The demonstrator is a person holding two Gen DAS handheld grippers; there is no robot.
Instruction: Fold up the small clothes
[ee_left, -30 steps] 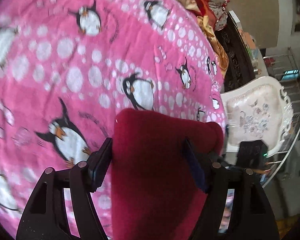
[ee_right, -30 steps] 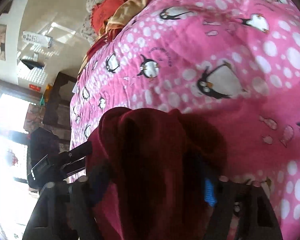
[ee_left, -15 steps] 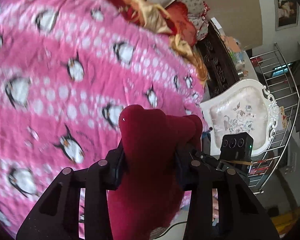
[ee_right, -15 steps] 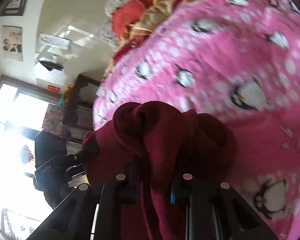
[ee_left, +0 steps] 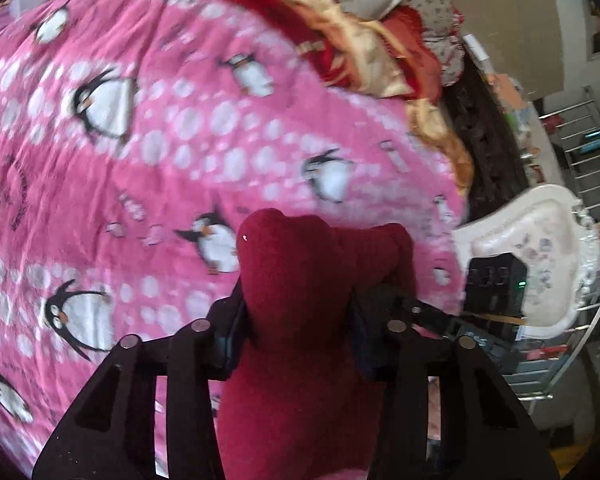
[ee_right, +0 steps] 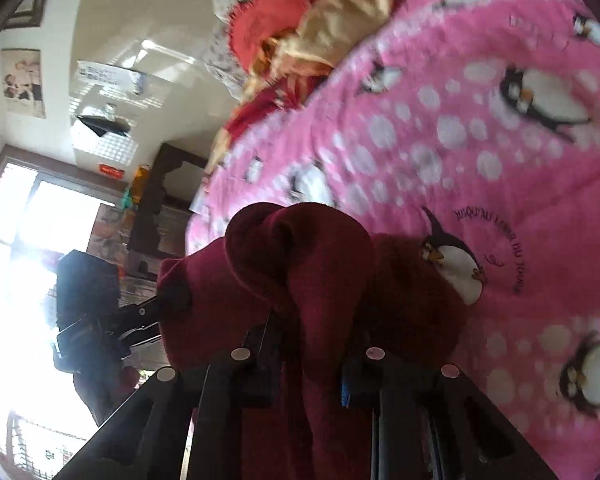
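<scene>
Two grippers hold one dark red garment (ee_left: 300, 320) lifted above the pink blanket (ee_left: 180, 152). The left gripper (ee_left: 296, 332) pinches a thick bunch, its jaws easing apart; the right gripper (ee_right: 306, 364) clamps a thinner fold. The blanket lies bare ahead, its far edge crowded by heaped bedding (ee_left: 372, 40), with a white chair (ee_left: 540, 264) beside it.

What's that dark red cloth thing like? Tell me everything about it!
The dark red cloth looks soft and fuzzy, like fleece, plain with no pattern. It is bunched into rounded folds and hangs down, lifted above the pink penguin blanket. The left gripper and the right gripper each pinch a bunch of it; the left jaws are opening slightly.
</scene>
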